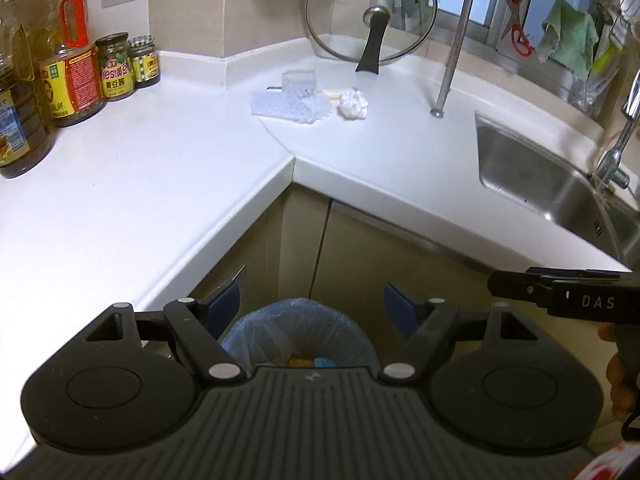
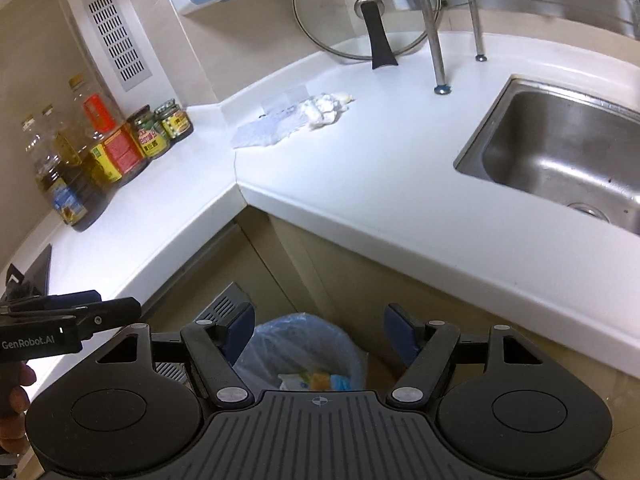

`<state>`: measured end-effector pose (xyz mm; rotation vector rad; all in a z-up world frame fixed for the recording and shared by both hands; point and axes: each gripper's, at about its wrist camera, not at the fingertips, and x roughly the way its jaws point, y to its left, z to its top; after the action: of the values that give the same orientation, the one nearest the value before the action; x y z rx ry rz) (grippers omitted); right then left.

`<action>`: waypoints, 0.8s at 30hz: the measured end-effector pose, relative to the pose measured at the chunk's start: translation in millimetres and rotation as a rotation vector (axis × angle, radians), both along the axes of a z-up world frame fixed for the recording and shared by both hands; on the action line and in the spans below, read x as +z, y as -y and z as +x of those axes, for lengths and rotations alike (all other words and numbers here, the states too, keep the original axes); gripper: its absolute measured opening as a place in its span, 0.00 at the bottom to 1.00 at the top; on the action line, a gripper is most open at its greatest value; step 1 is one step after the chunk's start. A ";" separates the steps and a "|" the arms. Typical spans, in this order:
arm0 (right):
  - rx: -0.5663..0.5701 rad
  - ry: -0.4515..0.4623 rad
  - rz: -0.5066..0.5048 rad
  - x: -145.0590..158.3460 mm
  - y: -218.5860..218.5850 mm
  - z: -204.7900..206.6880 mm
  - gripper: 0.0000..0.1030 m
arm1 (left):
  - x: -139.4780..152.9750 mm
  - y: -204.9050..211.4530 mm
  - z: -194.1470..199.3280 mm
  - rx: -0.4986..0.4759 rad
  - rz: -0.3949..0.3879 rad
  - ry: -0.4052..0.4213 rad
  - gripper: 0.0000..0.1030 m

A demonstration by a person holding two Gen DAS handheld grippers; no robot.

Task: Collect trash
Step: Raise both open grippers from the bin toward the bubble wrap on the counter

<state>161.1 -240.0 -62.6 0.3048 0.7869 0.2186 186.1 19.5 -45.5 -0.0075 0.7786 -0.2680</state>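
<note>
A crumpled white tissue (image 1: 353,104) (image 2: 325,107), a sheet of bubble wrap (image 1: 291,107) (image 2: 267,128) and a clear plastic box (image 1: 299,80) lie together near the back corner of the white counter (image 1: 168,168). Below the counter's inner corner stands a bin lined with a blue bag (image 1: 299,332) (image 2: 304,344), with yellow and blue scraps inside. My left gripper (image 1: 310,300) hangs open above the bin, nothing between its fingers. My right gripper (image 2: 319,330) is also open and empty over the bin. Each gripper shows at the edge of the other's view.
Oil bottles and sauce jars (image 1: 72,76) (image 2: 116,148) line the left wall. A glass pot lid (image 1: 370,12) leans at the back beside a rack's metal legs (image 1: 452,60). A steel sink (image 1: 560,192) (image 2: 568,148) with a tap sits on the right. Cabinet doors (image 1: 360,256) are below the counter.
</note>
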 end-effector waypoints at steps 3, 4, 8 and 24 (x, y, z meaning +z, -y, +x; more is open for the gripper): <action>-0.002 0.013 -0.007 4.8 -0.3 7.5 0.70 | 1.1 -0.3 8.4 0.000 -0.001 0.011 0.75; -0.001 0.016 -0.012 6.1 -0.5 10.8 0.70 | 1.3 -0.5 11.9 0.002 -0.003 0.011 0.75; 0.008 0.033 -0.023 10.6 -0.3 29.9 0.70 | 3.9 1.1 25.8 0.010 -0.001 0.019 0.75; 0.160 0.135 -0.095 20.6 -6.7 188.9 0.70 | 14.7 27.8 136.8 0.158 0.019 0.068 0.75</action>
<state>350.0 -233.3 -42.0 0.1360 0.6863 0.3478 322.9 -8.3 -30.8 -0.0421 0.7089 -0.1099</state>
